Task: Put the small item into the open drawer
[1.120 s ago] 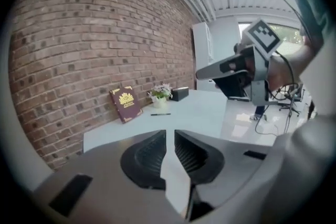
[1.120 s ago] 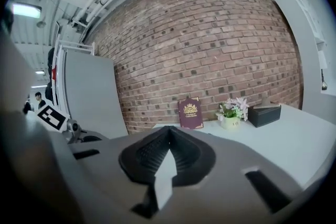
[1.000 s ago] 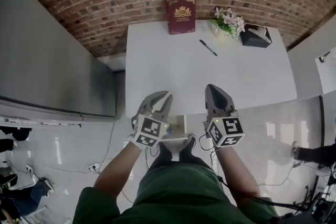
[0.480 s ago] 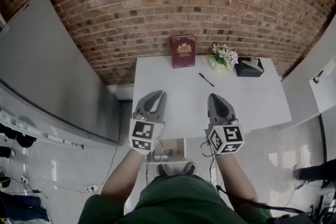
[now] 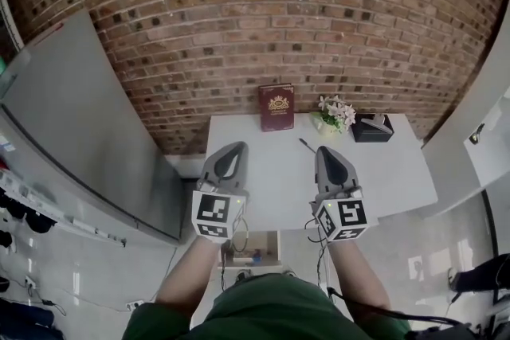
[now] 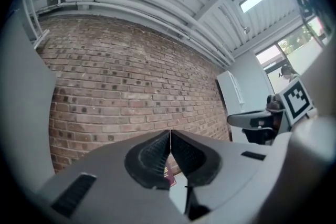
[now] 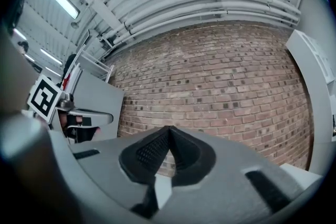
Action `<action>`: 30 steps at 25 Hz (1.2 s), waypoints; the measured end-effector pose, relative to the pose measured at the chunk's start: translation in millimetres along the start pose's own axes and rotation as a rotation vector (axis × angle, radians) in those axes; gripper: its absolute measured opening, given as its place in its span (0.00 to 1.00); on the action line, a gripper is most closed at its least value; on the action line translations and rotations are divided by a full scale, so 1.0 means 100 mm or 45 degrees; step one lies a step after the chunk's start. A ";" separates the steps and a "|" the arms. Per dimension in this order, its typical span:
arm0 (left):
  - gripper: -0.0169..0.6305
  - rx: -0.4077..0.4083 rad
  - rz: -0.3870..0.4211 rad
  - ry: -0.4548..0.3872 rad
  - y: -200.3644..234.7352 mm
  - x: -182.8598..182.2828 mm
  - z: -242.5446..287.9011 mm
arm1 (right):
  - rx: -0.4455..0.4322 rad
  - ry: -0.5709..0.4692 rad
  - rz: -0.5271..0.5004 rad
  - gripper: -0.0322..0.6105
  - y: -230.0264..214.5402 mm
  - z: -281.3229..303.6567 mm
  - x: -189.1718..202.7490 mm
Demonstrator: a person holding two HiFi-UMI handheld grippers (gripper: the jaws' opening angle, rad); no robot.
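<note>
Ok, quick read. Both grippers are up over the near edge of the white surface point(image 5: 382, 171), pointing roughly level at the brick wall point(image 5: 239, 12); no grasp yet. Left gripper point(image 5: 236, 147): jaws have just been closing, pads now together, nothing between them. Right gripper point(image 5: 326, 150): jaws together too, empty.

Small item is the pen point(image 5: 306, 145), my guess. The rest up there (red book point(image 5: 276, 107), flowers point(image 5: 335, 114), black box point(image 5: 371, 127)) is bigger and sits at the wall. The pen lies flat on the surface, just beyond the right gripper's tip in the head view, well apart from the left one.

Orientation: long axis runs diagonally, far-left to near-right as the head camera sees it. Can't tell which end is the nib, it's too small. Its near end may be hidden behind the right gripper.

How I'd do the step:
- take it with the right gripper, it's closer; keep the left clear
- open the jaws before descending, not at the pen
- roll the wrist so the pads close across the barrel, square to that diagonal, about mid-length
- it's thin and lies on a hard top, so the tips need to touch down either side; expect it to roll or skid if one pad lands first
- drawer point(image 5: 271, 239) is open below the near edge, between the forearms, with a few bits already in it; bring the pen back and low before letting go
</note>
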State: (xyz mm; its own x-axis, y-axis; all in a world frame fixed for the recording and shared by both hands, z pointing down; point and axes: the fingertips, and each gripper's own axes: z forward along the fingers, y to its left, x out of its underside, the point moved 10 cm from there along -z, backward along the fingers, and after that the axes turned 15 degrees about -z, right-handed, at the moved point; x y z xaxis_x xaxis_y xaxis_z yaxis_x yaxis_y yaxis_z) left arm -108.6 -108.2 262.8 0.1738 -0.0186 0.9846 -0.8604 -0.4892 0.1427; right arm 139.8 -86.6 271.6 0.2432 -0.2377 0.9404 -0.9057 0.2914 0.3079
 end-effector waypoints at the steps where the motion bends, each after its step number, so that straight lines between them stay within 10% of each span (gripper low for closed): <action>1: 0.04 -0.004 0.002 -0.015 -0.01 -0.03 0.00 | 0.001 -0.012 -0.014 0.05 0.00 0.01 -0.03; 30: 0.04 -0.020 -0.064 -0.057 0.30 -0.01 0.13 | -0.030 -0.002 -0.079 0.05 0.09 0.29 -0.01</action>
State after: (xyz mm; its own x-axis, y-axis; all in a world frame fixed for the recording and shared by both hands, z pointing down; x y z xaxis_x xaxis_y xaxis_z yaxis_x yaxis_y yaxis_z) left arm -128.1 -134.1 264.4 0.2382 -0.0336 0.9706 -0.8575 -0.4765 0.1940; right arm 121.1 -110.5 269.6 0.2978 -0.2577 0.9192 -0.8804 0.2982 0.3688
